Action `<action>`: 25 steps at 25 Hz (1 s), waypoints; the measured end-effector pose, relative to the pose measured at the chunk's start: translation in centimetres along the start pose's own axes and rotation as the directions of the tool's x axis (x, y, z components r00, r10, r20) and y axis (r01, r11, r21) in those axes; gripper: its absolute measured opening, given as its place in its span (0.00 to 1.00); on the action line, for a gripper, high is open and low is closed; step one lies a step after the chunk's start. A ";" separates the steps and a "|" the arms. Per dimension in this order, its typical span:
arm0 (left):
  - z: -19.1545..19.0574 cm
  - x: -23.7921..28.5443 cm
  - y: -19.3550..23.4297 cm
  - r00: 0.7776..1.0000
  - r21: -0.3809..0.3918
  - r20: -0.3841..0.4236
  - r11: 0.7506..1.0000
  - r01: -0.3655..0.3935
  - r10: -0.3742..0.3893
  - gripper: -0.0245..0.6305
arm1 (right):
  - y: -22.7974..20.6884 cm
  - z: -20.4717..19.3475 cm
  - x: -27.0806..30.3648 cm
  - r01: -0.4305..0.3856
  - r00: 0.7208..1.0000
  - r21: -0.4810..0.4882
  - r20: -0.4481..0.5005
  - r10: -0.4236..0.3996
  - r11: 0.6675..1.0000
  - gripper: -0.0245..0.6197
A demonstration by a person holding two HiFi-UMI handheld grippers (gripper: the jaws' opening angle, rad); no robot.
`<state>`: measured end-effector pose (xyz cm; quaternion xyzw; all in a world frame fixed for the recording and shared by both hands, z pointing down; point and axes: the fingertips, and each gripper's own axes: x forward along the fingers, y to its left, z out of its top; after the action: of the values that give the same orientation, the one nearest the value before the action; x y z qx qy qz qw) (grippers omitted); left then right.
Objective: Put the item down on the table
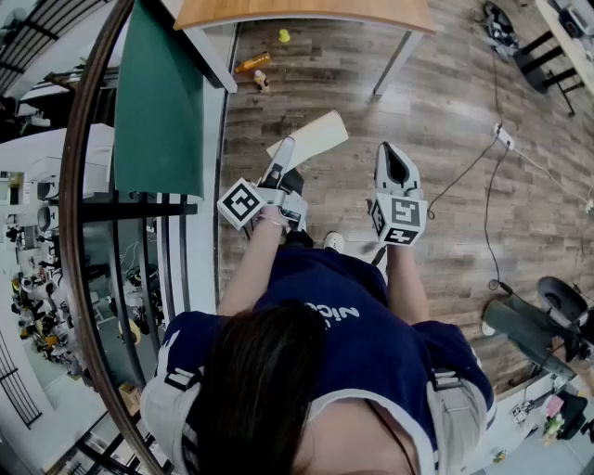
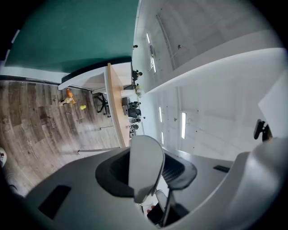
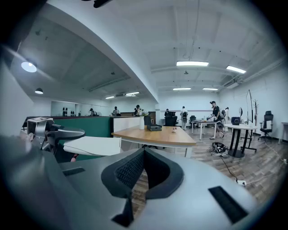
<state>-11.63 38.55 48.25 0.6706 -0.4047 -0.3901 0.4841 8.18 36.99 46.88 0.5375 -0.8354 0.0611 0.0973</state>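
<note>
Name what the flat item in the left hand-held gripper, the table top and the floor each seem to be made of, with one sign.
Flat item, in the left hand-held gripper: probably thin card or plastic sheet, matt cream; slim edge, flat face.
Table top: wood or laminate, smooth orange-brown with faint grain.
Floor: wood-look planks, grey-brown; seams and grain show.

The head camera sits above me and looks steeply down past my shoulders to the floor (image 1: 445, 111). My left claw (image 1: 286, 153) and right claw (image 1: 393, 158) are near below it. The left claw camera is rolled sideways, so the floor stands at its left. The right claw camera looks level across the room. All three views share the wooden surface (image 1: 306, 11), well apart from me, and the white board (image 1: 311, 134) in my left claw.
</note>
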 end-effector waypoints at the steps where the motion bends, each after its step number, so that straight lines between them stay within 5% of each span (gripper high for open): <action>1: 0.0 0.1 0.1 1.000 -0.008 0.001 1.000 0.000 0.000 0.27 | 0.1 -0.1 0.1 -0.002 1.000 0.001 -0.002 0.002 1.000 0.05; 15: -0.4 0.7 1.5 0.998 -0.037 -0.056 0.999 -0.024 0.022 0.27 | -0.4 -2.3 0.6 0.058 0.997 0.062 -0.052 -0.055 0.996 0.06; 16: -0.3 0.7 1.4 0.998 -0.035 -0.059 0.999 -0.019 0.017 0.27 | -0.2 -2.3 0.6 0.044 0.998 0.071 -0.047 -0.041 0.997 0.10; 19: 0.1 0.5 0.8 0.998 -0.040 -0.056 0.999 -0.004 0.002 0.27 | 0.9 -2.0 0.7 -0.014 0.999 0.090 -0.040 0.018 0.996 0.43; 25: 2.6 0.5 1.9 0.999 -0.035 -0.048 0.999 -0.007 0.005 0.27 | 3.3 -1.4 2.4 -0.049 0.998 0.063 -0.044 0.052 0.997 0.58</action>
<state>-14.14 36.87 49.44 0.6700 -0.3878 -0.3796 0.5066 4.38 36.52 48.82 0.5174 -0.8440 0.1018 0.0980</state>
